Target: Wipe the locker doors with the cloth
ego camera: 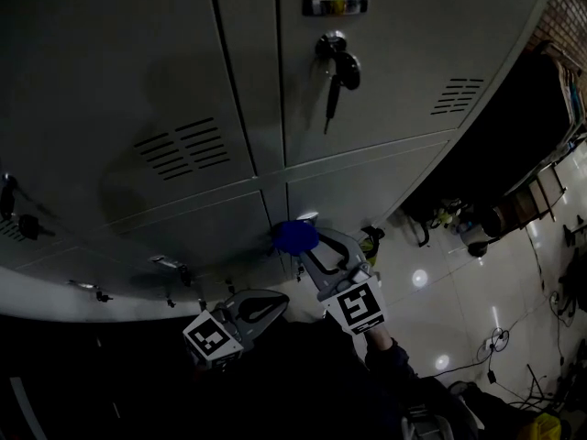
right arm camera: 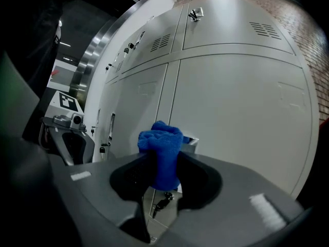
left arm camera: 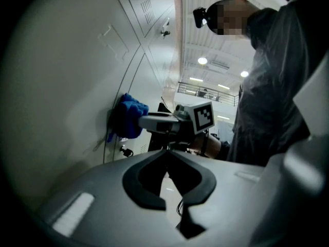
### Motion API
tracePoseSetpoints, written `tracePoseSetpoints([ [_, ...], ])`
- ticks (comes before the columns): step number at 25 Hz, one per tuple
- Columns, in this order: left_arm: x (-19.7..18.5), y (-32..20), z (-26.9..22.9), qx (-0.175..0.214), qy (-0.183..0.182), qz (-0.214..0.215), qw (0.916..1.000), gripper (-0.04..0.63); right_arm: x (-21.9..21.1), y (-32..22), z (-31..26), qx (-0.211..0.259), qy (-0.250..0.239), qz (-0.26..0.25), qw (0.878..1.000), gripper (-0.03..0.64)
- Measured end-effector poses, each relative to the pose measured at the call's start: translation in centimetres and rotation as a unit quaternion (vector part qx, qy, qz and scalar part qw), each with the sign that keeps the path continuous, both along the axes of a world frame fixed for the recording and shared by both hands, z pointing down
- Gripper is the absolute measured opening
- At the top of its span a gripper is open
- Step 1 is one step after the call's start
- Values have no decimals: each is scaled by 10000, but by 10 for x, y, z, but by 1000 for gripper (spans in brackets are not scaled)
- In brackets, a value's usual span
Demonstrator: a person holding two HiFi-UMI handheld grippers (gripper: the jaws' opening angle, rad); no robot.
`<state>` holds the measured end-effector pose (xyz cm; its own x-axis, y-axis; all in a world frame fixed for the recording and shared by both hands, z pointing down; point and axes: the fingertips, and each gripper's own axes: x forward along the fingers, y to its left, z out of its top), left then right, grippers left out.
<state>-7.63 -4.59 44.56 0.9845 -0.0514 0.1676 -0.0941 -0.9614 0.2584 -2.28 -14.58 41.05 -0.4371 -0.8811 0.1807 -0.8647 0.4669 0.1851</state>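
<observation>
A: Nearest the head cam: left gripper, low in frame. State?

B: Its fingers are together, tips meeting, nothing between them. It sits just beside the right gripper. I see no contact with the lockers.

A: Right one?

B: Fingers clamped on the cloth. It's blue and bunched into a wad, squeezed at its middle. The top of the wad sticks out past the fingertips and the lower end hangs down between them.

A: Cloth versus the doors?

B: Just past the right fingertips is a lower door. In the left gripper view the wad looks pressed on the panel, with its shadow tight beside it. The contact spot is near the vertical seam between two lower doors, just under the horizontal gap to the upper row. Can't tell which side of the seam it's on.

A: What else is beyond the fingers?

B: Upper door, well beyond the right fingertips. A key hangs in its lock, with vent slots off to one side. Right of the right fingers is a glossy floor with light reflections.

A: Person?

B: Dark sleeve, directly behind the right gripper's marker cube.
</observation>
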Motion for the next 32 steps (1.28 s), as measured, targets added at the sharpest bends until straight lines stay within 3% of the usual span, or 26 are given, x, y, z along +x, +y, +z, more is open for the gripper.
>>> tracePoseSetpoints([
  [23, 151, 13, -2, 12, -2, -37, 10000, 0, 173, 8, 6, -153, -24, 336, 9993, 124],
  [32, 188, 16, 2, -12, 75, -37, 10000, 0, 226, 9, 11, -223, 105, 523, 9983, 124],
])
